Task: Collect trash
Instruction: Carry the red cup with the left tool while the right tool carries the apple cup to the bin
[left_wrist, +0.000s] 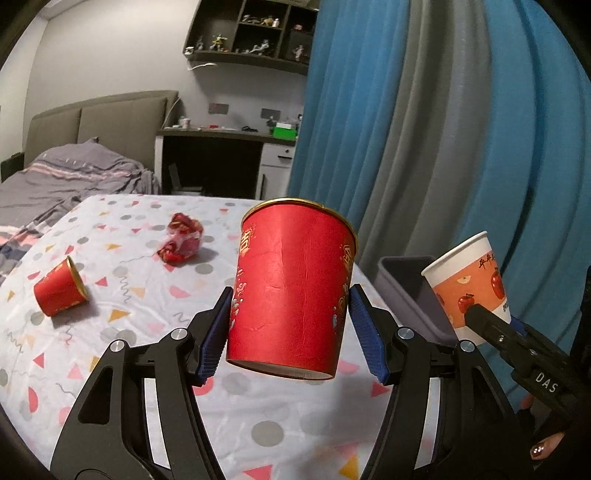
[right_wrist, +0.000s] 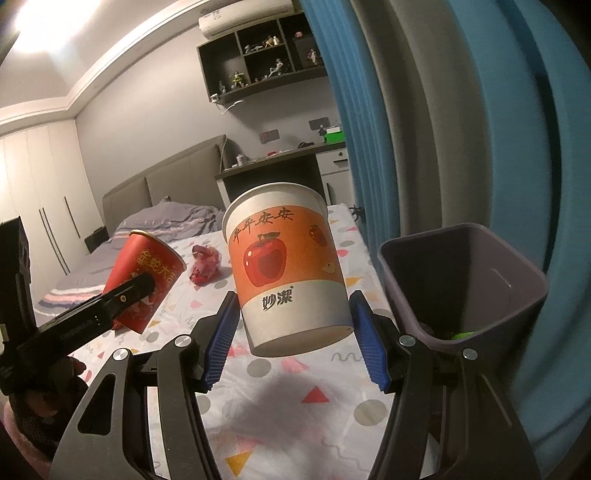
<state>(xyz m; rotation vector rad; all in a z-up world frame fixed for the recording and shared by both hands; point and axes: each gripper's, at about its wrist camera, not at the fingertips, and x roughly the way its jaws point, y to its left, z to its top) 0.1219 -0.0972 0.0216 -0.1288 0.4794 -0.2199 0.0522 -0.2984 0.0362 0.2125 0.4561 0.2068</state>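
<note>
A: Left wrist view: left gripper is clamped on the red cup, blue pads pressing both sides, cup lifted off the table and roughly upright.

B: Right side?

A: Right gripper is closed around the apple cup, also in the air, tilted a little. Purple bin sits at the table's right edge, just beside that cup, mouth open, some trash already at the bottom.

B: What's left on the table?

A: Small red cup on its side near the left edge, crumpled red wrapper toward the far middle.

B: Step in hand?

A: Looks like dumping both cups. I'd take the apple cup first since it's nearest: carry it over the bin mouth, let go only once it's fully past the rim. Keep the squeeze light, paper walls crush. Bring the red cup over after, so the two grippers don't collide above the bin.
</note>
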